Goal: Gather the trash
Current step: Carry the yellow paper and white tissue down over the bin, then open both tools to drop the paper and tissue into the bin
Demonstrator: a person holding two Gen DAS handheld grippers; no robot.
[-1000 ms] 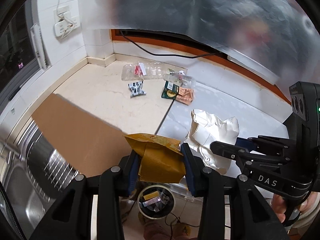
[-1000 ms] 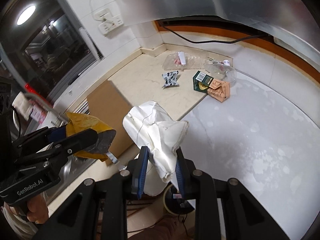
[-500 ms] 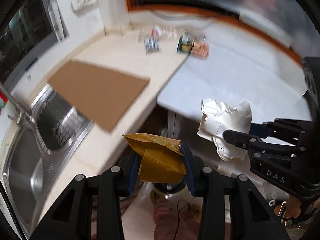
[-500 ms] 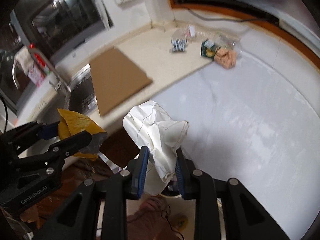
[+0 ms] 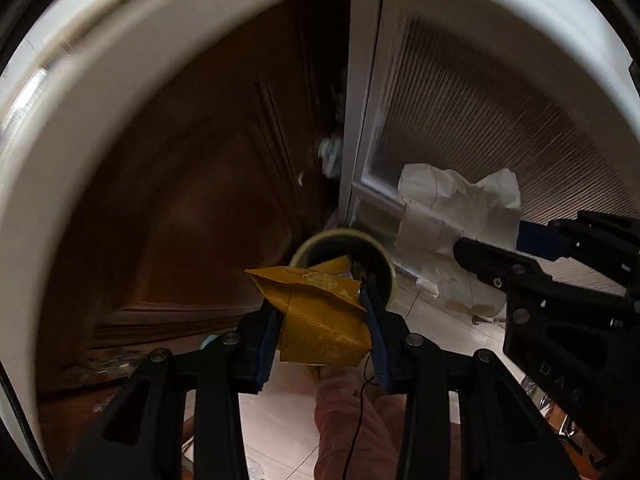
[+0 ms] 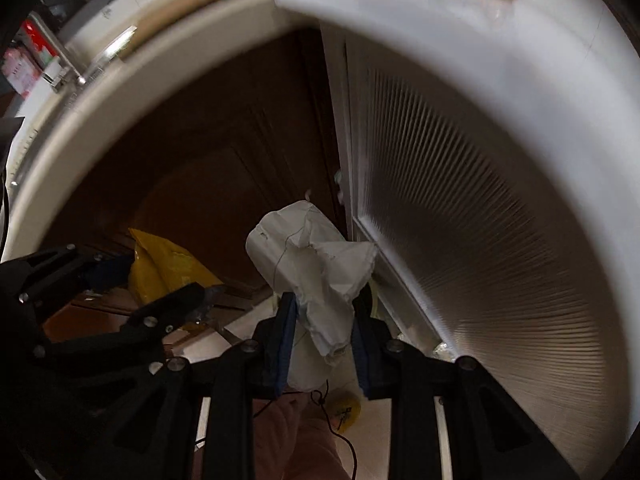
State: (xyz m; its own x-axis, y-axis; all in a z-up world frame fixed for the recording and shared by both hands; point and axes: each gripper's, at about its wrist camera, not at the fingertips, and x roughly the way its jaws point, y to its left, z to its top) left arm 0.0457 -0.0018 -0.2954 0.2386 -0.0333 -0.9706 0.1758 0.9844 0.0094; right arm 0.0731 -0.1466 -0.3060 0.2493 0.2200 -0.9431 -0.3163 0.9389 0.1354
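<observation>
1. The left gripper [image 5: 322, 320] clamps a crumpled yellow paper wrapper [image 5: 320, 312] between its blue pads, directly above the round green-rimmed waste bin [image 5: 384, 258] standing on the pale tiled floor [image 5: 276, 420].
2. The right gripper [image 6: 322, 336] grasps a crumpled white paper bag [image 6: 316, 264] just beside it, in front of a white ribbed-glass cabinet door [image 6: 460, 220].
3. A dark brown wooden cabinet door [image 5: 192, 184] stands behind the bin.
</observation>
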